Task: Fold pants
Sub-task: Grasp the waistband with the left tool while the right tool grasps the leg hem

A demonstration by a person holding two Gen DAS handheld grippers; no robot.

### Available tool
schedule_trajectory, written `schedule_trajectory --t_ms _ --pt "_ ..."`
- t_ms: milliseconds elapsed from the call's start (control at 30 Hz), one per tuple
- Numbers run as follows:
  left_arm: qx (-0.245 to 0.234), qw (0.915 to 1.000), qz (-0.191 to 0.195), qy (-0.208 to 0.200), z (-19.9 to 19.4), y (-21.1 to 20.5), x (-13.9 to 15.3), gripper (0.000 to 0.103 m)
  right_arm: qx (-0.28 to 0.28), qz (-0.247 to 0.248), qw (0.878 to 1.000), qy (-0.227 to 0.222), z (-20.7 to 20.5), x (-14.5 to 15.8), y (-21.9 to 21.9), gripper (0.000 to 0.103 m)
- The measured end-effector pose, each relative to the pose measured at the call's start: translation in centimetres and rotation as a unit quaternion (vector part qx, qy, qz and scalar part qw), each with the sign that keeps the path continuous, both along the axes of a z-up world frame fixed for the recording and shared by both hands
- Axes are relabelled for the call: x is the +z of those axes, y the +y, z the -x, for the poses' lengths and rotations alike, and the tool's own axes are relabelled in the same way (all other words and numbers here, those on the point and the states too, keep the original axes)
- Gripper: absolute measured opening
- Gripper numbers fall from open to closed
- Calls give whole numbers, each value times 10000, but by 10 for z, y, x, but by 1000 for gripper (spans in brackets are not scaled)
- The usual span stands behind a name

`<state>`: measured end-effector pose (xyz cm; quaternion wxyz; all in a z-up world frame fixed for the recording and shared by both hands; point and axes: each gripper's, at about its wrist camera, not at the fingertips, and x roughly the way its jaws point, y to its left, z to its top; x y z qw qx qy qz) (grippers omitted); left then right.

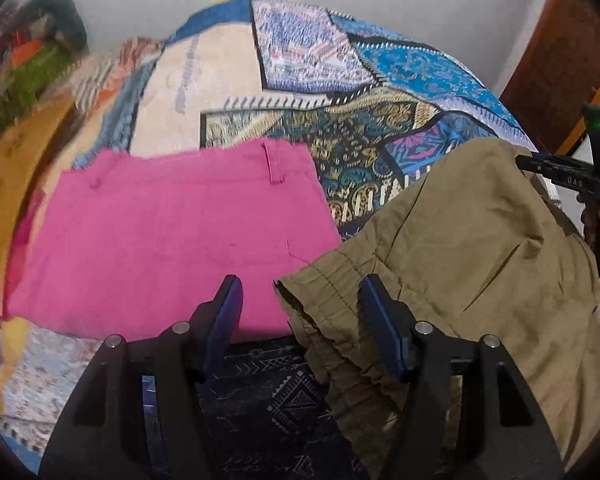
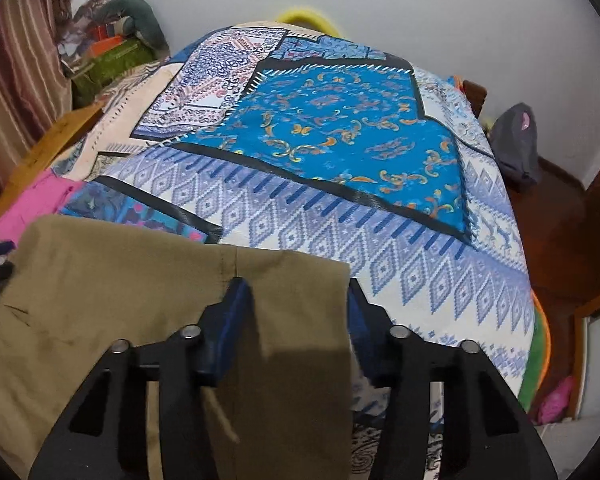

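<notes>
Olive-khaki pants (image 1: pixel 472 240) lie folded on the patchwork bedspread (image 1: pixel 340 64); their gathered elastic waistband (image 1: pixel 332 304) reaches between the fingers of my left gripper (image 1: pixel 300 300), which stands open around it. In the right wrist view the pants (image 2: pixel 120 280) lie at lower left, and one end of them lies between the open fingers of my right gripper (image 2: pixel 296 296). The right gripper also shows at the right edge of the left wrist view (image 1: pixel 572 176), at the far end of the pants.
Folded pink pants (image 1: pixel 172 232) lie left of the khaki ones. A wooden headboard (image 1: pixel 8 184) and a pile of clothes (image 1: pixel 32 64) are at far left. The bedspread (image 2: pixel 340 140) stretches ahead to a white wall. A grey bag (image 2: pixel 516 140) sits on the floor at right.
</notes>
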<state>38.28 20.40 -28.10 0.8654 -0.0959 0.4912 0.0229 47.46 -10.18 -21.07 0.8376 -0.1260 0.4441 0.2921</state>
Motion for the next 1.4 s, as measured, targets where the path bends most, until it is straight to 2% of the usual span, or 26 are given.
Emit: schedule_trajectory --t_ms 33,67,133,200,267,333,367,433,467,600,767,867,933,967,1000,1033,1067,1100,1167,1267,1400 --pt "69 9998 168 37 -1 4 -2 63 -15 35 10000 -44 1 1 1 37" --pt "154 9991 385 43 -2 9 -4 62 -48 55 9999 -81 3 1 1 29" --pt "159 9986 500 47 -2 10 -5 58 -134 83 9998 -158 3 3 1 11" --pt "61 9987 496 25 -2 5 -3 44 -181 13 9997 -175 4 5 0 10" --pt "13 9991 413 20 -2 0 0 40 -198 7 9995 -253 6 7 1 8" --pt "51 9998 188 15 -4 -5 4 32 -202 12 9991 -368 10 11 1 7" --pt "63 9998 158 38 -6 -6 5 25 -206 -20 9989 -431 12 15 1 7" --pt "101 9998 165 46 -10 -3 9 17 -244 -59 9982 -549 14 22 0 6" --pt "106 9999 8 18 -13 -2 13 3 -264 -74 9977 -626 14 25 0 6" --pt "107 9999 -102 -74 -26 7 24 2 -342 -172 9949 -937 14 44 -1 6" --pt "122 9979 -588 -254 -39 8 38 0 -366 -311 9916 -1201 16 63 -2 5" --pt "86 9989 -362 -277 -41 13 42 0 -316 -260 9913 -1247 22 64 0 5" --pt "97 9995 -203 -198 -39 15 41 2 -314 -246 9918 -1212 24 61 -1 5" --pt "127 9996 -163 -174 -37 16 40 10 -328 -238 9921 -1189 24 59 -2 5" --pt "119 9998 -114 -120 -35 16 37 27 -348 -225 9923 -1167 25 57 -4 5" --pt "122 9999 -104 -45 -34 15 33 40 -387 -215 9926 -1133 24 55 -7 5" --pt "150 9998 -140 -21 -32 13 30 61 -426 -194 9931 -1076 22 50 -10 5" --pt "168 9996 -202 -70 -29 11 27 68 -461 -148 9936 -1025 21 46 -12 5" --pt "85 9996 -246 -118 -28 6 23 68 -518 -66 9942 -940 19 37 -17 5" --pt "-109 9997 134 -152 -31 2 19 68 -534 120 9952 -808 15 18 -21 5" --pt "-139 9993 326 -96 -45 -2 13 68 -574 157 9958 -697 11 4 -23 5"
